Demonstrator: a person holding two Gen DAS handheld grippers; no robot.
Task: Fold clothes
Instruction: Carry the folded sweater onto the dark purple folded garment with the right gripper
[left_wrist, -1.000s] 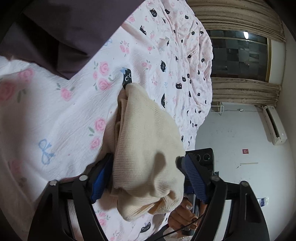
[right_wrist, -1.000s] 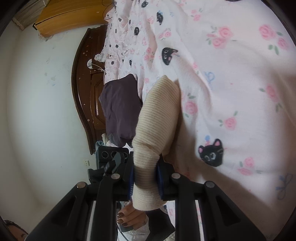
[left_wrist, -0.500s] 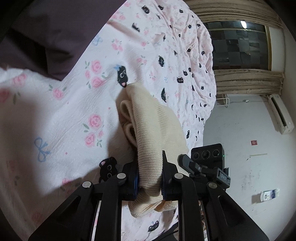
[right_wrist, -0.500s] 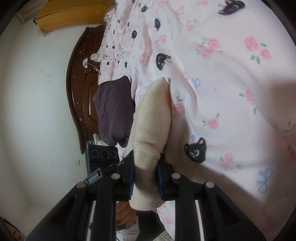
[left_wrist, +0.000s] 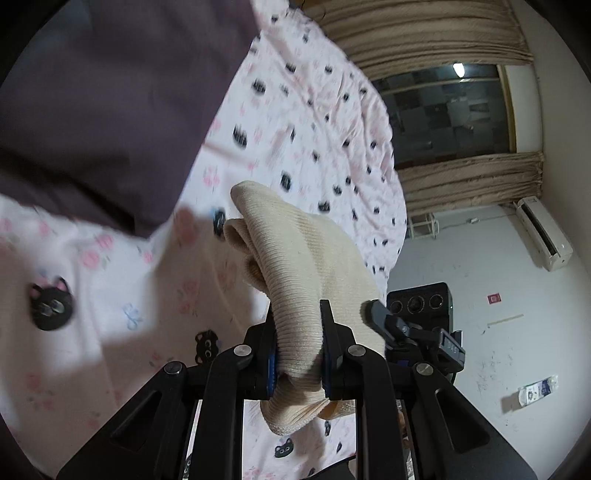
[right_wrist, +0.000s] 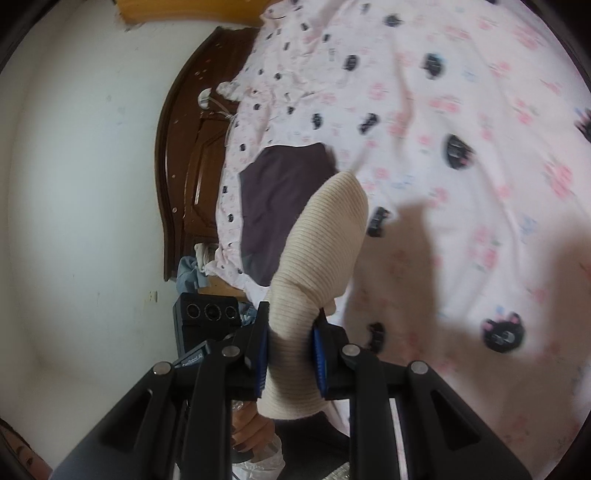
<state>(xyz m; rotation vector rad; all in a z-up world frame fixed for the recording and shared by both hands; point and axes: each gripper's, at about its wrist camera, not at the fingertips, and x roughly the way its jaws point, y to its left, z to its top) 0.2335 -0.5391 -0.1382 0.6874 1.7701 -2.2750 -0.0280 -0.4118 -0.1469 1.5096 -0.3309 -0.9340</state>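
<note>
A cream ribbed knit garment (left_wrist: 295, 273) hangs bunched above the bed, held at two places. My left gripper (left_wrist: 298, 354) is shut on one end of it, the blue pads pressing the knit from both sides. My right gripper (right_wrist: 290, 354) is shut on the other end of the cream garment (right_wrist: 325, 243), which bulges forward past the fingers. Each view shows the other gripper's black camera block beside the cloth, and a hand (right_wrist: 251, 432) grips the handle below.
The bed carries a pink sheet (right_wrist: 461, 155) printed with roses and black cats. A dark purple-grey garment (left_wrist: 103, 103) lies on it. A dark wooden headboard (right_wrist: 184, 155), curtains and a window (left_wrist: 447, 110) and a wall air conditioner (left_wrist: 543, 232) surround the bed.
The left gripper closed on the cream garment, having stood wide around it a second ago. Both grippers then rose with the cloth, lifting it off the sheet.
</note>
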